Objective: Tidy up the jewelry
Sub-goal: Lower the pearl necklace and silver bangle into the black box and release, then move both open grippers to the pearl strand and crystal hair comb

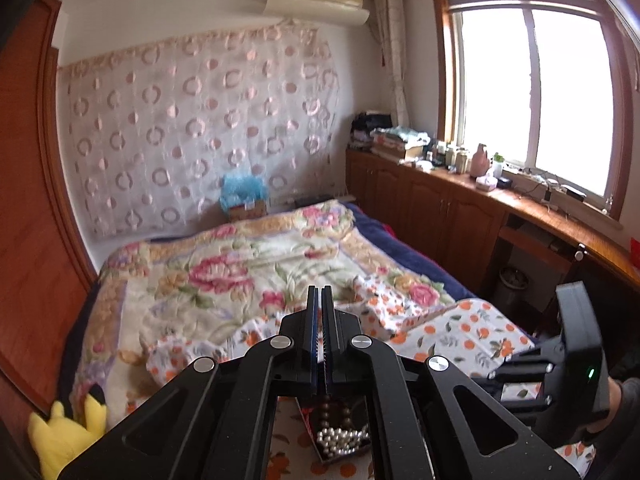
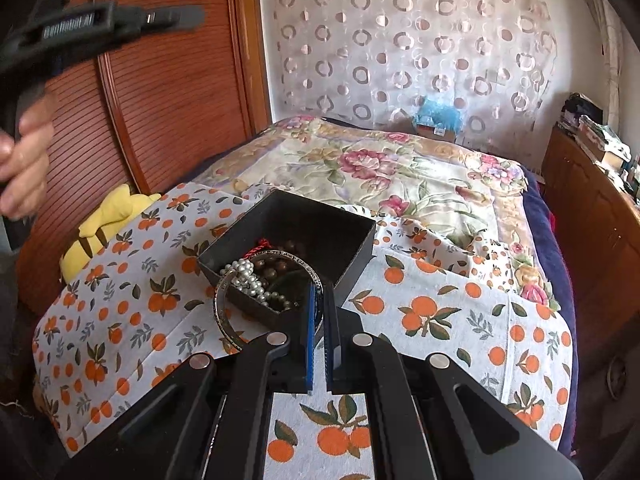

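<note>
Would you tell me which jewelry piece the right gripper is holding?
The silver bangle, pinched by the right gripper, overhanging the black box; pearls and brown beads lie inside.

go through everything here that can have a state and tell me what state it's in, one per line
Left hand-held gripper: shut, holding nothing, raised above the box.
Right hand-held gripper: shut on the silver bangle.
Silver bangle: pinched, tilted over the box's near edge.
Black jewelry box: open, no lid.
Pearl strand: heaped inside the box.
</note>
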`<state>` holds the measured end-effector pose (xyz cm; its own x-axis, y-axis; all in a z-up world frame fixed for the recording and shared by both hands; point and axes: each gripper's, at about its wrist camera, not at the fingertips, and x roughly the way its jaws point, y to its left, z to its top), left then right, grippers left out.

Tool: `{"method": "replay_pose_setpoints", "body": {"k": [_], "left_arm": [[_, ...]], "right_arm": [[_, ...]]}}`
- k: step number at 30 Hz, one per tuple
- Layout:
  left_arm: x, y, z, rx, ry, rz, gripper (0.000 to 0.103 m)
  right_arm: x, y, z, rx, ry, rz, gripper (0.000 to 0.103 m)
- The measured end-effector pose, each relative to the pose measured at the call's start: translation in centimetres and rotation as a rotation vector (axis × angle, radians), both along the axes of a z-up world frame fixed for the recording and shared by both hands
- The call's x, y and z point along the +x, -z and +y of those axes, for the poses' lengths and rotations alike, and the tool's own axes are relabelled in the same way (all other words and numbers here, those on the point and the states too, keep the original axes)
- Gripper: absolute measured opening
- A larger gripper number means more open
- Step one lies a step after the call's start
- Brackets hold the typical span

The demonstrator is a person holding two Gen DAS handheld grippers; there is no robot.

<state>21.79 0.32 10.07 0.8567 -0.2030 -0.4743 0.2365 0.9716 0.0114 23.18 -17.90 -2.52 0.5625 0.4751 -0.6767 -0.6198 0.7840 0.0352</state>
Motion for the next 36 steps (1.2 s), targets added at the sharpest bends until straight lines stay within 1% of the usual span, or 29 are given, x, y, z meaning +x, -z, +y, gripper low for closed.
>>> {"method": "replay_pose_setpoints", "body": {"k": [4, 8, 14, 20, 23, 29, 32, 36], "left_arm": [[0.4, 2.6, 0.9, -0.009, -0.022, 0.059, 0.001], [0.7, 4.7, 2.0, -0.026, -0.049, 0.105, 0.001], [0.5, 6.8, 2.5, -0.022, -0.072, 0.139, 0.001], [0.3, 8.5, 2.6, -0.017, -0.077, 0.169, 0.001], [0.0, 9.4, 2.4, -0.016, -0.074, 0.186, 0.001], [-1.4, 11.0, 1.7, -0.008, -0.062, 0.223, 0.001], [-2.6, 11.6, 1.6, -0.002, -0.059, 0.231, 0.001], [-4.0, 12.5, 1.6, -0.01, -0.056, 0.253, 0.001]], "right_arm": [[1.4, 0.2, 0.9, -0.005, -0.003, -0.001, 0.004], [3.7, 0.7, 2.3, -0.031, -0.005, -0.005, 0.004], [6.8, 2.1, 4.8, -0.075, -0.012, -0.001, 0.004], [7.5, 3.6, 6.6, -0.116, -0.048, 0.019, 0.005], [7.4, 4.1, 6.7, -0.119, -0.047, 0.019, 0.01], [6.6, 3.2, 5.2, -0.073, -0.03, 0.0, 0.01], [4.7, 2.4, 3.8, -0.039, -0.03, -0.015, 0.01], [1.7, 2.2, 2.2, -0.009, -0.042, -0.017, 0.01]]}}
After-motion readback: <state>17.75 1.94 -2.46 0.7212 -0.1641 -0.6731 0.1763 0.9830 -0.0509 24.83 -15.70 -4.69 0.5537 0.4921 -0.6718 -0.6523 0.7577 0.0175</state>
